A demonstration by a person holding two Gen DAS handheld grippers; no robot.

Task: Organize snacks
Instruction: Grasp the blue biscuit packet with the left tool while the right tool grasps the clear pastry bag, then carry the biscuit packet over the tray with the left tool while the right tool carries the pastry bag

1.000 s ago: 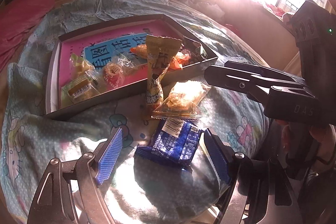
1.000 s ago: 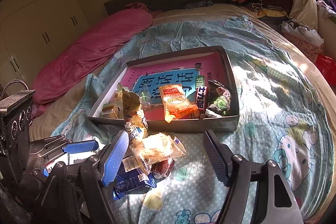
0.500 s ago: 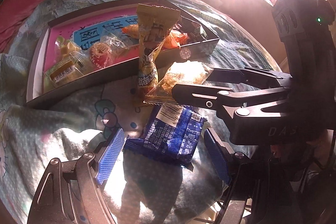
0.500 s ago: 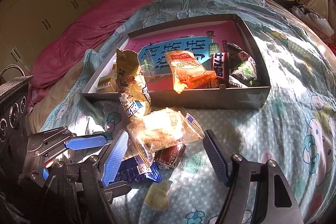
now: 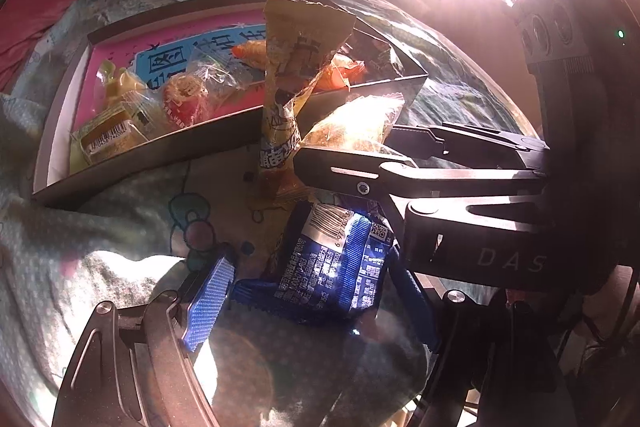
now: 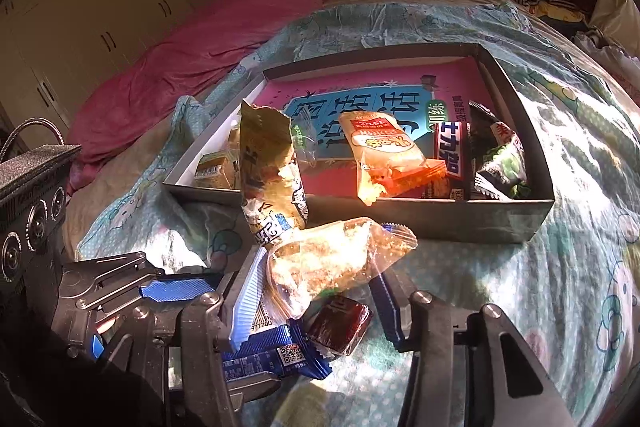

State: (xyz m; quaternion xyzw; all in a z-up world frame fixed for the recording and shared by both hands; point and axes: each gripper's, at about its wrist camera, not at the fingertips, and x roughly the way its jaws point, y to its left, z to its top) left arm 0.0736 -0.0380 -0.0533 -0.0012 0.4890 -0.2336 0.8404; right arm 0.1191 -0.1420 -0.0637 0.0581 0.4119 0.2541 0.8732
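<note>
On the bed, just outside the grey box's [image 6: 432, 223] near wall, the clear pastry packet [image 6: 340, 263] lies lengthwise between the right gripper's [image 6: 316, 301] closing fingers. The left gripper [image 5: 308, 291] stands wide astride the blue packet [image 5: 340, 267], not pressing.

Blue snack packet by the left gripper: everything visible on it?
The blue packet is a glossy plastic wrapper with white print, a barcode panel and a QR code, and crimped ends. It lies flat on the bedsheet, outside the box, between the left gripper's open jaws, partly under a clear packet.
</note>
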